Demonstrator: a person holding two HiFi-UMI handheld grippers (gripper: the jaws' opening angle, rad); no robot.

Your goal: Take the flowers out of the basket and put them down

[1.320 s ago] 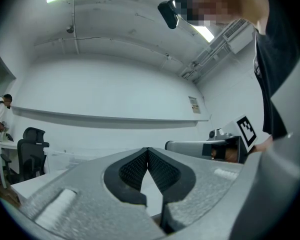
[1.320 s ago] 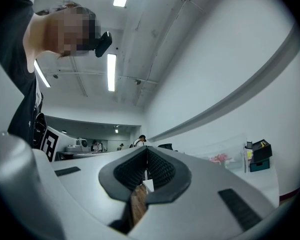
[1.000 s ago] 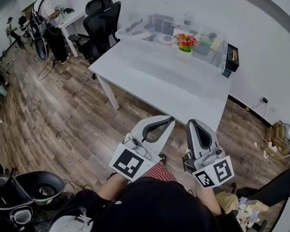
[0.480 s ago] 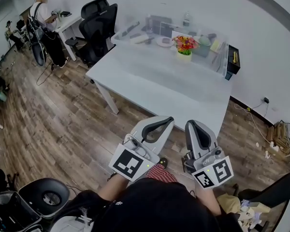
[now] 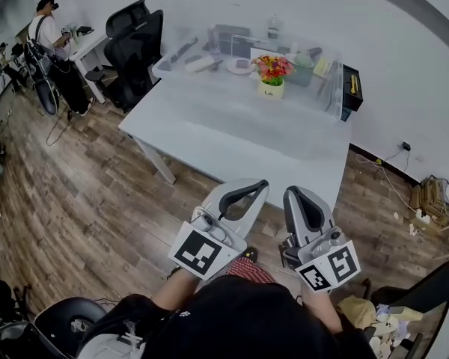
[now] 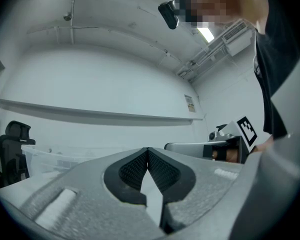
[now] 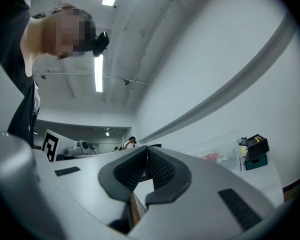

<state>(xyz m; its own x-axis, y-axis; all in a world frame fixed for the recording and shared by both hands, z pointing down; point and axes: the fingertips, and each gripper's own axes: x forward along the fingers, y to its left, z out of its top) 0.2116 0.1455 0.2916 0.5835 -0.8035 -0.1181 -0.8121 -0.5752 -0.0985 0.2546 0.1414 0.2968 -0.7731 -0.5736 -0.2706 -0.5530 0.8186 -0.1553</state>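
The fingers (image 6: pixel 132 171) of the left gripper (image 6: pixel 148 151) are pressed together at their tips with nothing between them, as the left gripper view shows. In that view the right gripper (image 6: pixel 225 149) sits off to the right, with one square marker cube (image 6: pixel 246 129) on it. One black chair (image 6: pixel 12 151) stands at the left.

In the right gripper view, that gripper's fingers (image 7: pixel 162 169) are likewise closed tip to tip and empty. A faint pink patch of the flowers (image 7: pixel 208 156) shows to the right, and beyond it a black box (image 7: pixel 254 145).

In the head view, two grippers are held side by side at the near edge of the white tabletop (image 5: pixel 232 137), the left gripper (image 5: pixel 259 187) and the right gripper (image 5: pixel 293 194), each carrying one marker cube. One bunch of flowers (image 5: pixel 272 67) stands upright in one small pale basket (image 5: pixel 270 90) close to the far edge of the tabletop, toward its far right corner, well apart from both grippers. Clear plastic bins (image 5: pixel 198 54) line that far edge. The black box (image 5: pixel 350 88) sits at the far right corner. A person (image 5: pixel 49 32) stands at another desk far to the left, on the wooden floor (image 5: pixel 97 193).
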